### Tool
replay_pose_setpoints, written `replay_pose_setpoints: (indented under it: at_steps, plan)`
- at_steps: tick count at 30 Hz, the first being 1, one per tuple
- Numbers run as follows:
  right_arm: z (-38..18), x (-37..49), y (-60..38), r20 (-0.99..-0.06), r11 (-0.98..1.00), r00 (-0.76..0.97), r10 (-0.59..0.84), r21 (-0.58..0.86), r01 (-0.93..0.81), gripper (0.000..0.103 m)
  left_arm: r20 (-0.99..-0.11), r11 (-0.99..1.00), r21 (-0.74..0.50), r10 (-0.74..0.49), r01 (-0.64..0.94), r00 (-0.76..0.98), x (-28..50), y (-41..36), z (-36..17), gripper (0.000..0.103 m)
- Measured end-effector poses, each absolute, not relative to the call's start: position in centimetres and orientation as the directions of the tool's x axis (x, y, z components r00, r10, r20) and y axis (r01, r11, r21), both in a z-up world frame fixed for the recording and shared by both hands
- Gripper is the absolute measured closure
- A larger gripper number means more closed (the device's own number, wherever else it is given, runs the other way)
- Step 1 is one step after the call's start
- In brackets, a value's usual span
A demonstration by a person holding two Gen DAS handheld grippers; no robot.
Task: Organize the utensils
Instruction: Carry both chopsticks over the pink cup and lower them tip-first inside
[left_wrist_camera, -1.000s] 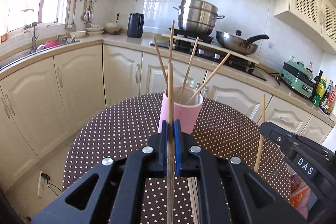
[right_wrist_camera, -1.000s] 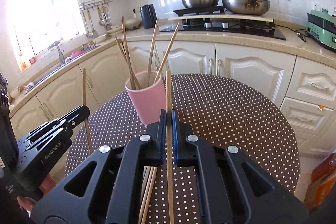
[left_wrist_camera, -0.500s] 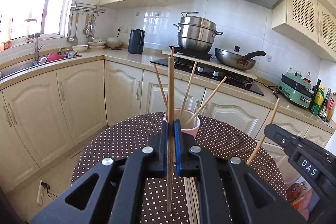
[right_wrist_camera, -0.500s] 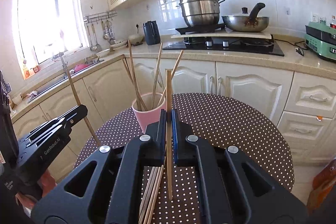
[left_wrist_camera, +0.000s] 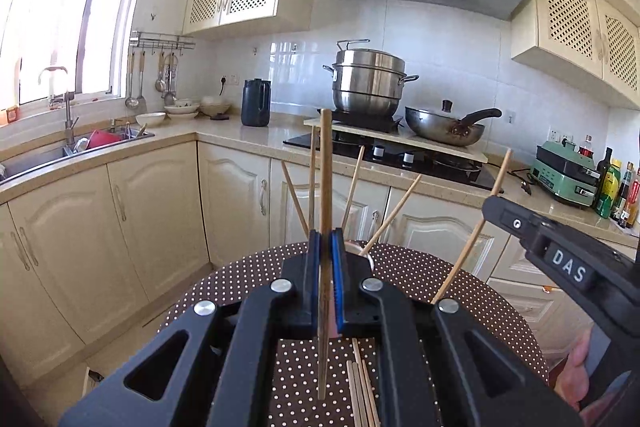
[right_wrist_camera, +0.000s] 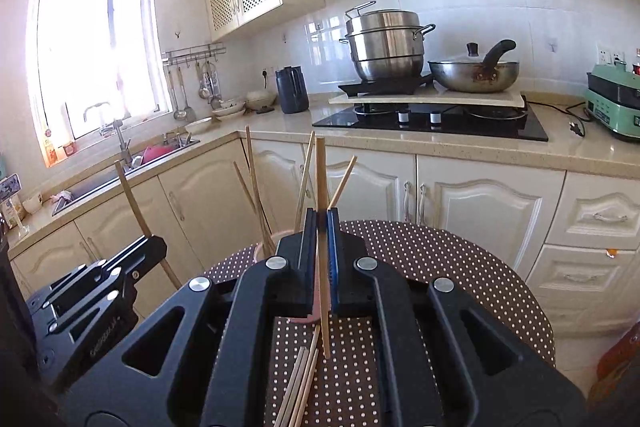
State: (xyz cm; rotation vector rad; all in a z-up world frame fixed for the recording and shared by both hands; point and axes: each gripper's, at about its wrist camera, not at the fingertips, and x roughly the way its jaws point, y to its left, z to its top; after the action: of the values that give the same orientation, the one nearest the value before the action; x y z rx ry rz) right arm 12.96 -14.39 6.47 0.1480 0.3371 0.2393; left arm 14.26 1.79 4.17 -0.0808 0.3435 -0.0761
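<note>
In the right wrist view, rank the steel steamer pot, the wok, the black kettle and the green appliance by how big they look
1. Steamer pot and wok: they look about alike, the pot taller and the wok wider, so no ranking between them.
2. Black kettle.
Green appliance: cut off by the frame edge, so its size is unsure.

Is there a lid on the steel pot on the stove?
Yes, the steel pot on the stove carries a flat lid with a raised wire handle.
</note>
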Motion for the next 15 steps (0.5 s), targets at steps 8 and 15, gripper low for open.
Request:
replay_pose_setpoints:
  at_steps: [8,15]
  plan:
    - [9.2,14.5,-14.0,-0.249,0.959,0.932,0.261,0.178,-0.221,0.097,-0.281,0.996,-0.069,-0.081,0.063,0.956,16.1,1.1,6.3,0.096]
    - [11.6,16.0,-12.8,-0.192,0.960,0.946,0.262,0.155,-0.235,0.097,-0.200,0.996,-0.075,-0.066,0.052,0.978,18.1,1.1,9.1,0.096]
